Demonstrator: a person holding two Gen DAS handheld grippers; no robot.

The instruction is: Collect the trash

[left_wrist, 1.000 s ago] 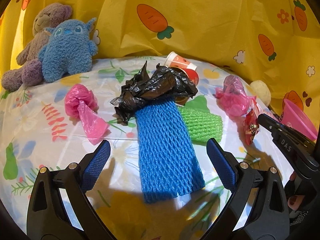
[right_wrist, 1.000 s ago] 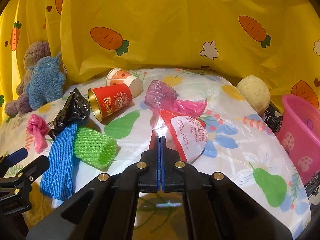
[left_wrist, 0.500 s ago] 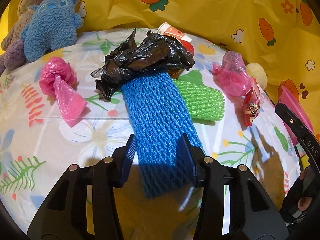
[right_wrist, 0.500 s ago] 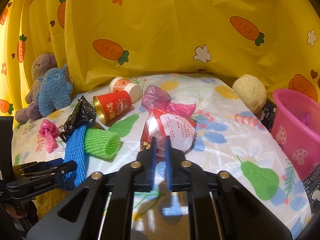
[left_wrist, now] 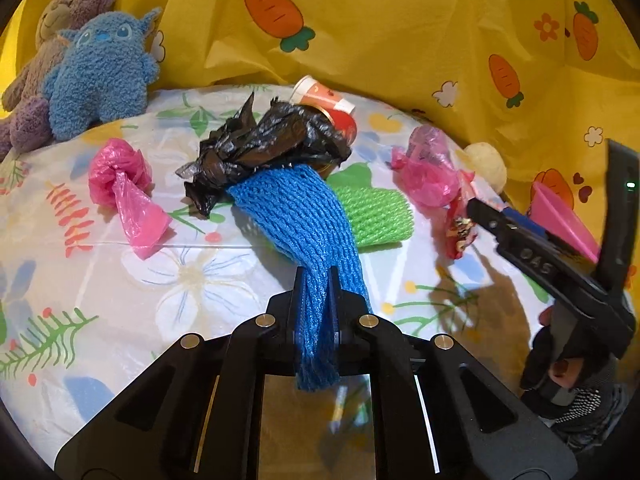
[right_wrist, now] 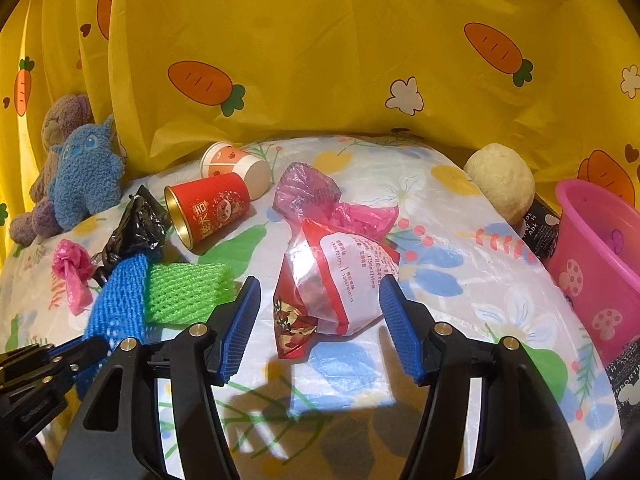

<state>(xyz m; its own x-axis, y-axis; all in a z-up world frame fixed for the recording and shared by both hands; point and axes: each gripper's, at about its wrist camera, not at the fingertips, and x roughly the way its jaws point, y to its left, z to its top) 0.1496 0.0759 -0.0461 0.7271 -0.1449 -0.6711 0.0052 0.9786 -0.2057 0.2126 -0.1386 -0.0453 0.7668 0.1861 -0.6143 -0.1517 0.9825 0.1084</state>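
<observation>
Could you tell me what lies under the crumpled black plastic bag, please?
The far end of the blue foam net sleeve runs under the crumpled black plastic bag. Behind the bag lies a red paper cup. Whether the sleeve's covered end holds anything cannot be seen.

A yellow curtain (right_wrist: 320,60) printed with orange carrots and white flowers hung behind a white table (right_wrist: 460,280) patterned with flowers, pears and leaves. On it lay a blue foam net (left_wrist: 296,216), a green foam net (left_wrist: 372,212), a black bag (left_wrist: 272,140), pink bags (left_wrist: 124,184) and a red cup (right_wrist: 212,208). A pink bin (right_wrist: 600,264) carried mushroom prints.
</observation>
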